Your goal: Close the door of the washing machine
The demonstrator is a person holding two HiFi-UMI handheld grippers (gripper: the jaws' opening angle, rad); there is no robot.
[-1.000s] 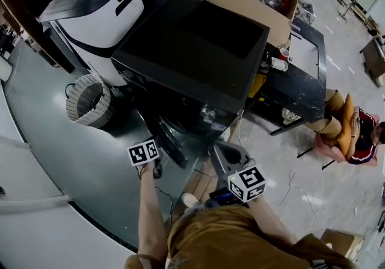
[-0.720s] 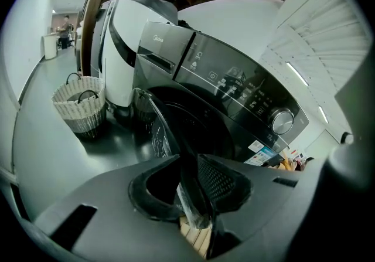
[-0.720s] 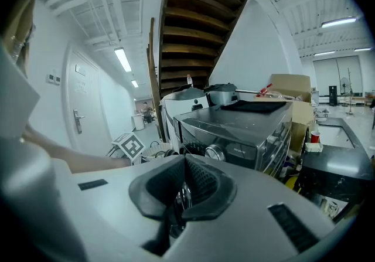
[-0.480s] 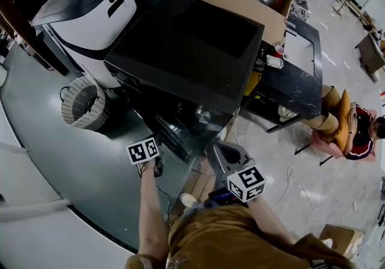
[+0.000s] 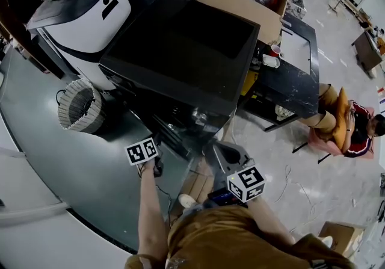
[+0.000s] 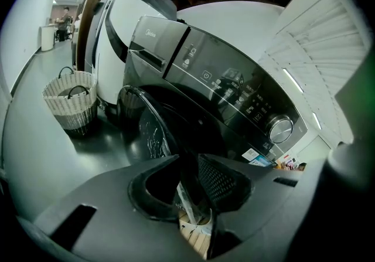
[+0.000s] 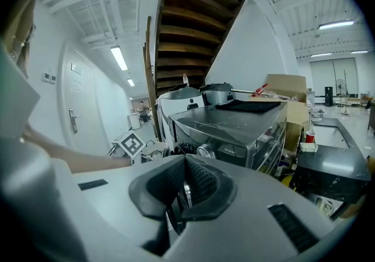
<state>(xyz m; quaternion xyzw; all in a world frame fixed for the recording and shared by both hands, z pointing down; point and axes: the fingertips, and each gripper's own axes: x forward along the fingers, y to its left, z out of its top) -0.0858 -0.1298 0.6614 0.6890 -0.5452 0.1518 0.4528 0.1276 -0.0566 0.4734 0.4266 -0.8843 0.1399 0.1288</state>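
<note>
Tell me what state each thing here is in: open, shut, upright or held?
washing machine door: open, swung outward.
left gripper: closed on the door's edge, it appears.
right gripper: shut, holding nothing.
laundry basket: standing upright.
cardboard box: open at the top, with things inside.

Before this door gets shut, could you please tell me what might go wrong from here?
1. The left gripper seems to pinch the rim of the open door; if it stays there, its jaws could get trapped against the washing machine front.
2. Such a thin-rim grip may slip, leaving the door ajar.
</note>
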